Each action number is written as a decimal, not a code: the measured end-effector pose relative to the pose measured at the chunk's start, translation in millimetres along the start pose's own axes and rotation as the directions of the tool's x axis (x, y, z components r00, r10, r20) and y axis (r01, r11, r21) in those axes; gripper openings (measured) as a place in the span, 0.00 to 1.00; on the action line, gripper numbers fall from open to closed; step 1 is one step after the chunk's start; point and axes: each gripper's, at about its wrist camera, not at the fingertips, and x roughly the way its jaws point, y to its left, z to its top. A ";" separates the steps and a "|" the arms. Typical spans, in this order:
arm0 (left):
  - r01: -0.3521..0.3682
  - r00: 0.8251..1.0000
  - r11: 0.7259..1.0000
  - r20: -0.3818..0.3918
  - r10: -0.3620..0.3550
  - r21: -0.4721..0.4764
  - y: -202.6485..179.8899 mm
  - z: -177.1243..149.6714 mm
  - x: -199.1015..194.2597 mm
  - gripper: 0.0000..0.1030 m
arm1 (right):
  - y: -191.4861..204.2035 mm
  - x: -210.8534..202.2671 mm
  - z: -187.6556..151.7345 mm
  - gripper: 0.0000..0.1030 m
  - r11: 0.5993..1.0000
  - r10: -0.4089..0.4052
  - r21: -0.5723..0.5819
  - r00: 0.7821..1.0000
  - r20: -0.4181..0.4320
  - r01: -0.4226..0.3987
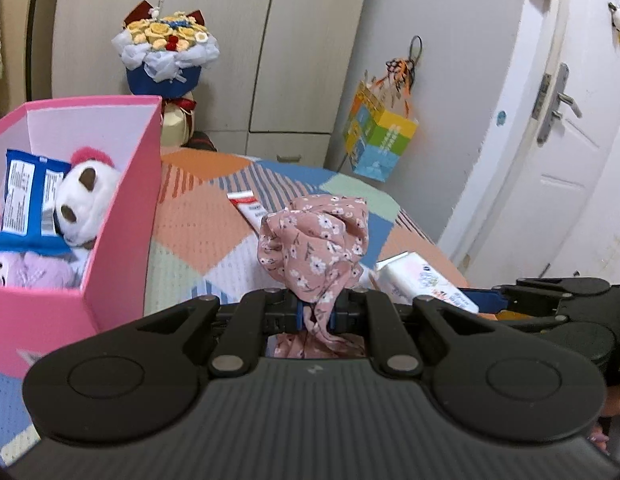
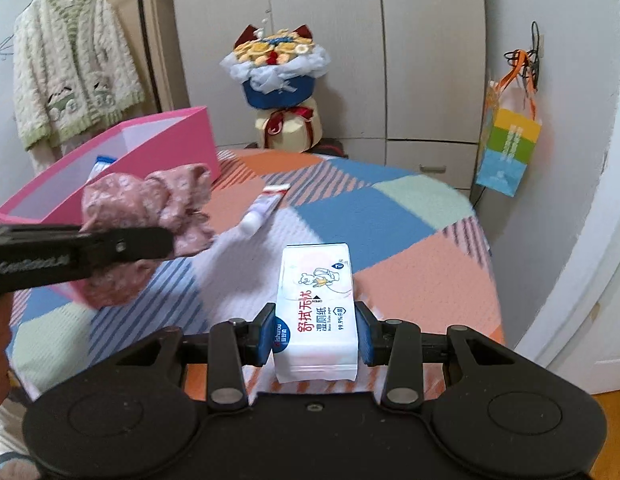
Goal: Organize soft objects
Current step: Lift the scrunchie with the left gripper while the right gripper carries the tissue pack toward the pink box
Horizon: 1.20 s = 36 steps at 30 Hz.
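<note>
My left gripper is shut on a pink floral cloth and holds it above the bed, right of the pink box. The cloth also shows in the right wrist view beside the box. The box holds a white plush toy, a purple plush and a blue packet. My right gripper has its pads on both sides of a white wet-wipes pack lying on the bed; the pack also shows in the left wrist view.
A white tube lies on the patchwork bed cover. A flower bouquet stands at the far end before the wardrobe. A coloured paper bag hangs at the right. A cardigan hangs at the left.
</note>
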 end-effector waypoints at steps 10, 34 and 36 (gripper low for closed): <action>-0.007 0.995 1.000 -0.095 0.009 0.025 9.4 -34.5 -40.9 0.10 | 32.9 -31.3 -23.4 0.44 0.997 0.065 -0.042 0.998 -0.019 -0.066; 0.026 0.978 1.000 -0.208 -0.027 -0.010 70.8 -0.9 -145.6 0.10 | 121.6 -73.5 33.8 0.44 0.910 0.372 -0.179 0.927 -0.047 -0.374; 0.013 0.978 1.000 -0.206 -0.016 -0.012 78.8 7.4 -148.6 0.10 | 125.9 -71.7 42.7 0.44 0.902 0.395 -0.178 0.918 -0.033 -0.394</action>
